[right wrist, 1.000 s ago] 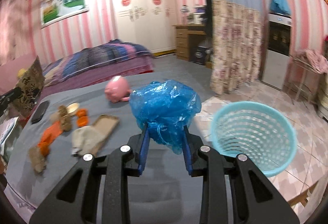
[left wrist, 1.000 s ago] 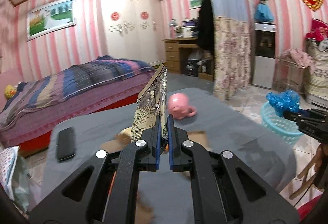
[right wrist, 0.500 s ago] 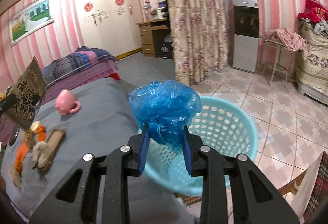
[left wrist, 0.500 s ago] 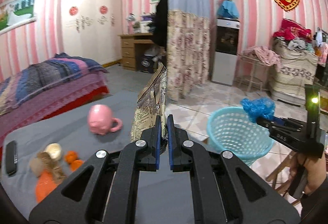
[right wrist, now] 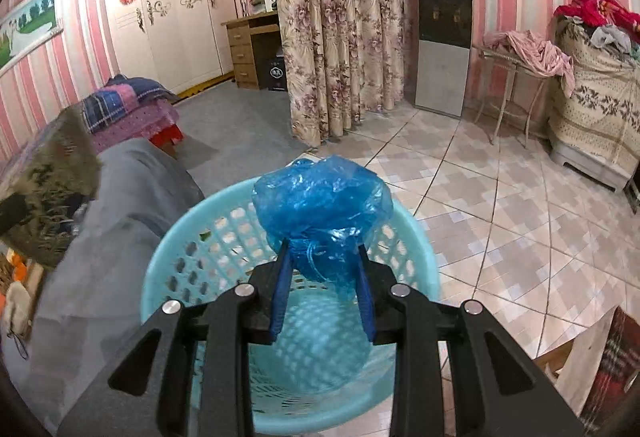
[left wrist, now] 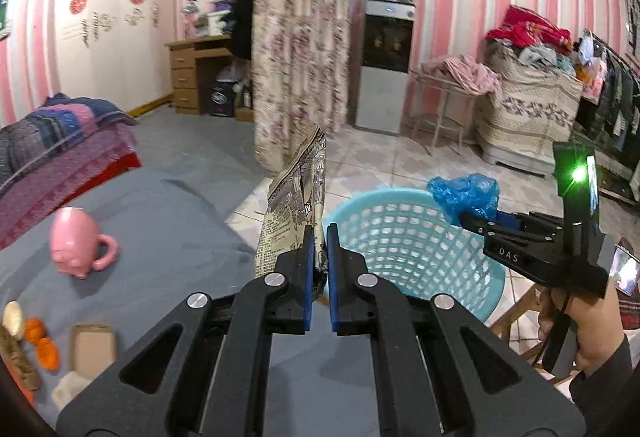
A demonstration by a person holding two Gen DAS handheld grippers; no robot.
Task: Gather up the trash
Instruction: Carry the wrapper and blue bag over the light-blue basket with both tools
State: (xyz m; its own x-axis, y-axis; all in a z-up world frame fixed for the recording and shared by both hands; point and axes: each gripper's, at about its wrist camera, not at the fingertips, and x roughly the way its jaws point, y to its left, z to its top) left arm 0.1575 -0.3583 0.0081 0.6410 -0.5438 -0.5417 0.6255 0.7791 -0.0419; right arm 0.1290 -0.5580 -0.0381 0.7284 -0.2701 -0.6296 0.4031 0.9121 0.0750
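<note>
My left gripper [left wrist: 319, 233] is shut on a printed snack wrapper [left wrist: 298, 205] that stands upright between its fingers, at the table's right edge beside the light blue mesh basket [left wrist: 408, 237]. My right gripper [right wrist: 322, 257] is shut on a crumpled blue plastic bag [right wrist: 320, 205], held over the open basket [right wrist: 192, 261]. In the left wrist view the right gripper [left wrist: 464, 213] holds the bag [left wrist: 464, 193] above the basket's far rim. The wrapper also shows blurred at the left of the right wrist view [right wrist: 48, 197].
On the grey table [left wrist: 180, 221] lie a pink pig mug [left wrist: 76, 249], orange peels [left wrist: 44, 345], a cardboard piece [left wrist: 94, 345] and other scraps. The basket stands on the tiled floor [right wrist: 500, 197] beside the table. A floral curtain [right wrist: 340, 49] and a water dispenser [right wrist: 442, 45] stand behind.
Both grippers have swung right from over the table to the basket, each still holding its item. The blue bag is now over the basket's opening.
</note>
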